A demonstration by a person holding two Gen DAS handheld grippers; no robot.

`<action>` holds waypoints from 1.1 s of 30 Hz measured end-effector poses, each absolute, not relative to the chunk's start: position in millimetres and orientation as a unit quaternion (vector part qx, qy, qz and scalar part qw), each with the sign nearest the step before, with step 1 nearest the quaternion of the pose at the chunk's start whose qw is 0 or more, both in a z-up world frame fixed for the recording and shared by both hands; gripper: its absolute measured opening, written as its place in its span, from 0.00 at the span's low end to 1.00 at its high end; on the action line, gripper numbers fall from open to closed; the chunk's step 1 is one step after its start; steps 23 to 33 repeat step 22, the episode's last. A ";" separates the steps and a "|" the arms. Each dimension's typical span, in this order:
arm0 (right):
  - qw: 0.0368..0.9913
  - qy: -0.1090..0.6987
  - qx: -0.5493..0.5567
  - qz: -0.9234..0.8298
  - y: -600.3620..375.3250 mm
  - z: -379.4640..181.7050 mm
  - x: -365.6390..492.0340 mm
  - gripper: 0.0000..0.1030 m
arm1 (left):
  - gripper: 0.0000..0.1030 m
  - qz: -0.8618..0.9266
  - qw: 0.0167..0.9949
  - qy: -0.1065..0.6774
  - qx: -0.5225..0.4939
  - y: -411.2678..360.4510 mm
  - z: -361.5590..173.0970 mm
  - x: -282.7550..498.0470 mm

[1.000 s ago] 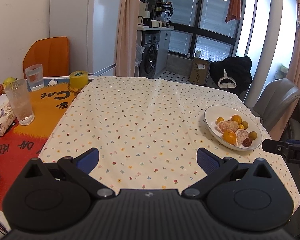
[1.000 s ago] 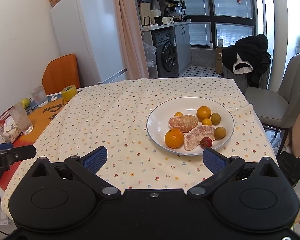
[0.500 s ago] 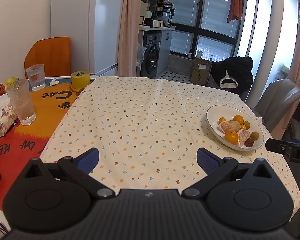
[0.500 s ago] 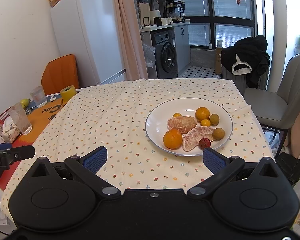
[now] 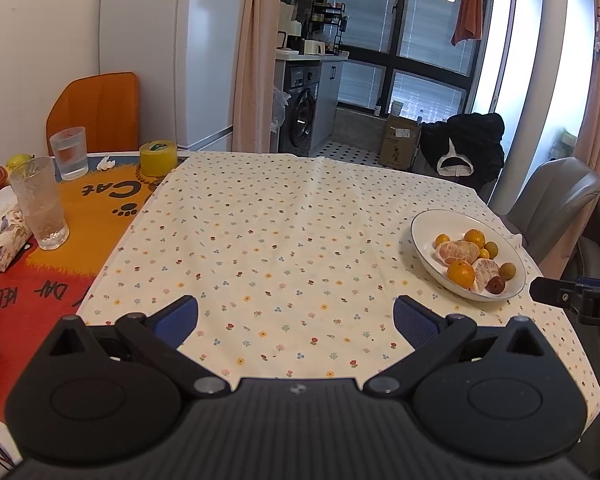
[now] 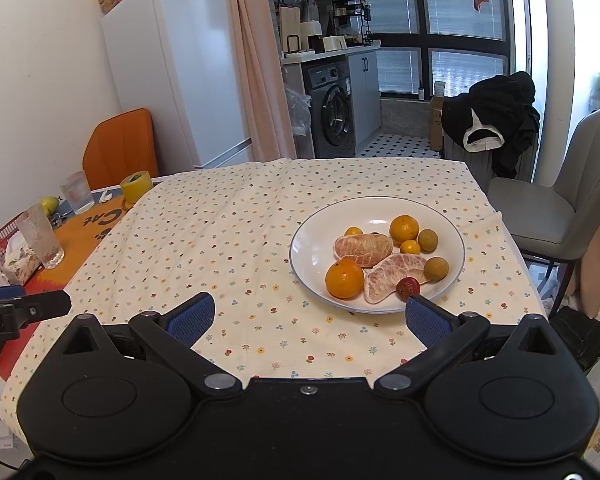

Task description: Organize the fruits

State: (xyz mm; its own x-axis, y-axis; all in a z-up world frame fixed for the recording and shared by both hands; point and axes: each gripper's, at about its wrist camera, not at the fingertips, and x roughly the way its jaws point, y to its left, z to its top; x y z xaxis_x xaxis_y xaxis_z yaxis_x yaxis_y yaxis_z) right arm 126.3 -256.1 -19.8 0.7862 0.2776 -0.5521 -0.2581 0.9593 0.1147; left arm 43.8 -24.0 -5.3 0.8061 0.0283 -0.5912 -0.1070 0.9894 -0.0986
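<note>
Hovering, right gripper (jaws apart) faces plate.

A bright kitchen-diner behind a cloth-covered tabletop.

At upper left of the right wrist view a tall white fridge stands against a plain white wall, an orange chair back below it. A peach curtain hangs at centre; beyond it, a grey washing machine under a counter, black-and-white floor tiles, and dark-framed windows with blinds. A grey chair sits at right, daylight pouring in behind it.
</note>
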 end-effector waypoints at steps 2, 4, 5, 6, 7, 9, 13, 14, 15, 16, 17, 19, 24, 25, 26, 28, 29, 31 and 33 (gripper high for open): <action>0.945 0.294 0.015 0.142 -255.9 -20.1 126.0 1.00 | 1.00 0.035 0.948 0.309 -0.063 -24.0 -5.2 43.7; 0.945 0.294 0.013 0.143 -255.7 -20.4 125.5 1.00 | 1.00 0.033 0.949 0.308 -0.061 -24.1 -5.3 43.5; 0.945 0.295 0.013 0.143 -255.2 -20.7 125.6 1.00 | 1.00 0.030 0.949 0.307 -0.060 -24.4 -5.3 43.3; 0.945 0.295 0.013 0.143 -255.1 -20.7 125.6 1.00 | 1.00 0.029 0.949 0.307 -0.058 -24.8 -5.2 42.7; 0.945 0.295 0.012 0.142 -254.9 -20.9 125.5 1.00 | 1.00 0.029 0.950 0.307 -0.057 -25.1 -5.3 42.7; 0.945 0.295 0.011 0.141 -254.7 -21.4 125.2 1.00 | 1.00 0.029 0.949 0.307 -0.058 -25.3 -5.5 43.2; 0.944 0.296 0.011 0.142 -255.1 -21.7 125.2 1.00 | 1.00 0.029 0.950 0.306 -0.058 -25.2 -5.7 42.8; 0.944 0.296 0.010 0.142 -255.1 -21.5 125.2 1.00 | 1.00 0.028 0.950 0.305 -0.058 -25.1 -5.8 42.5; 0.945 0.296 0.010 0.142 -255.1 -21.2 125.6 1.00 | 1.00 0.028 0.950 0.305 -0.058 -25.2 -5.7 42.2; 0.945 0.296 0.011 0.142 -255.2 -21.0 125.8 1.00 | 1.00 0.027 0.950 0.305 -0.058 -25.4 -5.6 42.2; 0.944 0.296 0.011 0.142 -255.4 -20.9 125.7 1.00 | 1.00 0.027 0.950 0.304 -0.058 -25.7 -5.4 42.0; 0.945 0.296 0.010 0.142 -255.2 -21.2 125.8 1.00 | 1.00 0.027 0.950 0.304 -0.058 -25.5 -5.3 41.7; 0.944 0.296 0.010 0.142 -255.2 -21.2 125.8 1.00 | 1.00 0.025 0.950 0.305 -0.058 -25.3 -5.0 42.1; 0.944 0.296 0.010 0.142 -255.2 -21.2 125.8 1.00 | 1.00 0.025 0.950 0.305 -0.058 -25.3 -5.0 42.1; 0.944 0.296 0.010 0.142 -255.2 -21.2 125.8 1.00 | 1.00 0.025 0.950 0.305 -0.058 -25.3 -5.0 42.1; 0.944 0.296 0.010 0.142 -255.2 -21.2 125.8 1.00 | 1.00 0.025 0.950 0.305 -0.058 -25.3 -5.0 42.1; 0.944 0.296 0.010 0.142 -255.2 -21.2 125.8 1.00 | 1.00 0.025 0.950 0.305 -0.058 -25.3 -5.0 42.1; 0.944 0.296 0.010 0.142 -255.2 -21.2 125.8 1.00 | 1.00 0.025 0.950 0.305 -0.058 -25.3 -5.0 42.1; 0.944 0.296 0.010 0.142 -255.2 -21.2 125.8 1.00 | 1.00 0.025 0.950 0.305 -0.058 -25.3 -5.0 42.1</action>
